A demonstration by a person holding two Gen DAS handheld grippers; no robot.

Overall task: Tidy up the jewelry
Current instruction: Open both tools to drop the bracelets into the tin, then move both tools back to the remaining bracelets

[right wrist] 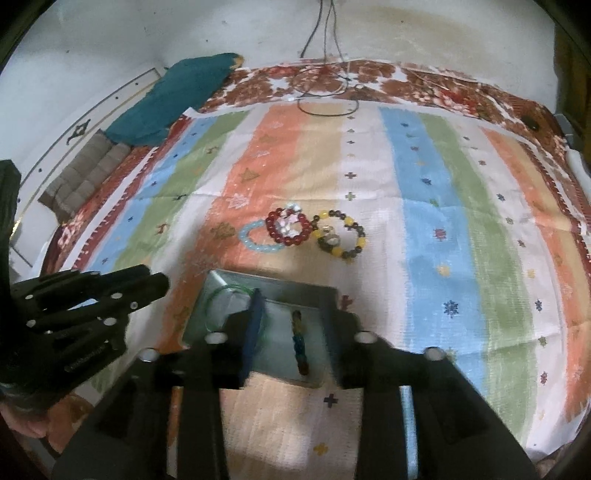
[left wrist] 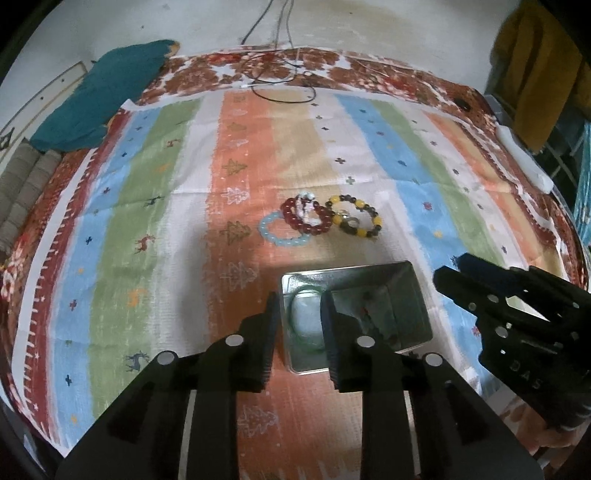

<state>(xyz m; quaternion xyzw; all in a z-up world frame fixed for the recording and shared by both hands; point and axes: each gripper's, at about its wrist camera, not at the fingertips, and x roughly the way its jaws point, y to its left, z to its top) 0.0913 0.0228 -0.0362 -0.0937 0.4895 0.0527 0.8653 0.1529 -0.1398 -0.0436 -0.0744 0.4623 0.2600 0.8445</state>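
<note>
Left wrist view: striped tablecloth (left wrist: pixel 155 192) covers table beneath stained white wall (left wrist: pixel 369 26).

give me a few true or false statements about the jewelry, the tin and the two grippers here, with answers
1. A green bangle lies inside the metal tin. True.
2. The red bead bracelet is already in the tin. False: it lies on the striped cloth beyond the tin, overlapping the light blue bracelet.
3. The yellow and dark bead bracelet lies to the right of the red one. True.
4. The left gripper is shut on a bracelet. False: its jaws stand apart over the tin with nothing between them.
5. The right gripper is open above the tin. True; a multicolored bead strand shows between its fingers, seemingly in the tin.
</note>
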